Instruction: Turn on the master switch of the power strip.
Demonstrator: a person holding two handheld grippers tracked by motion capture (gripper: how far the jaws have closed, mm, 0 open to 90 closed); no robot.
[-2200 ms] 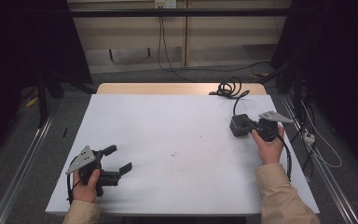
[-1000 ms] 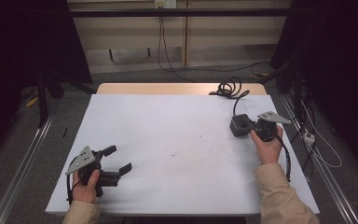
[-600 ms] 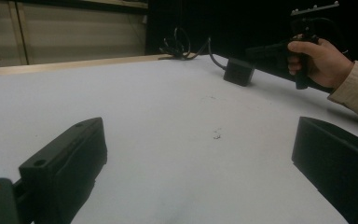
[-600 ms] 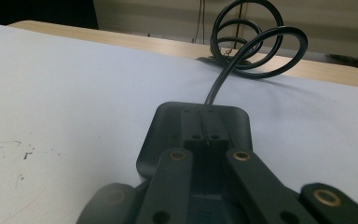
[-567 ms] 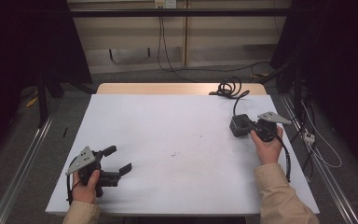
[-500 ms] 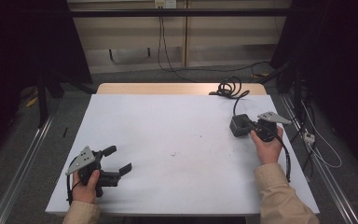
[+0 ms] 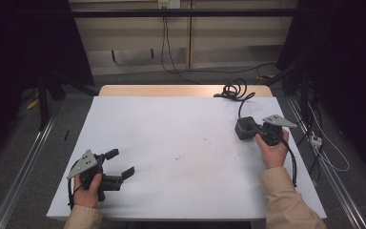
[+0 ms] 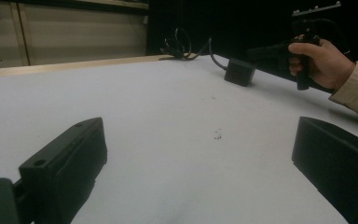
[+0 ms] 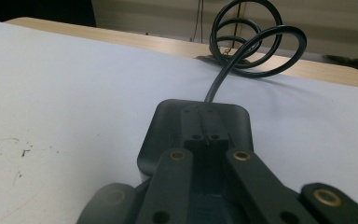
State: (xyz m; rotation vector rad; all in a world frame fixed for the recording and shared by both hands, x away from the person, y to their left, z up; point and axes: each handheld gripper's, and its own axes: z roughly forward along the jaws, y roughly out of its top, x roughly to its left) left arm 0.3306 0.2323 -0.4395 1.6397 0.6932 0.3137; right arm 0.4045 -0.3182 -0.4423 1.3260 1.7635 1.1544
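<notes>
My left gripper (image 7: 121, 162) rests on the white table (image 7: 181, 119) near its front left corner. Its jaws stand wide open with nothing between them, as the left gripper view (image 8: 198, 149) confirms. My right gripper (image 7: 253, 130) is at the right side of the table, held in a hand. Its jaws are shut together, tips (image 9: 205, 139) lying over the top of a black power adapter (image 9: 168, 126) without gripping it. The same black adapter (image 7: 243, 128) sits just left of that gripper and appears again as the black adapter (image 8: 240, 72) in the left gripper view.
The adapter's black cable (image 7: 233, 90) coils at the table's far right edge, shown close up as the cable coil (image 9: 254, 42). A bare wooden strip (image 7: 181, 90) runs along the far edge. Small dark specks (image 7: 190, 148) mark the table's middle. Metal rails flank both sides.
</notes>
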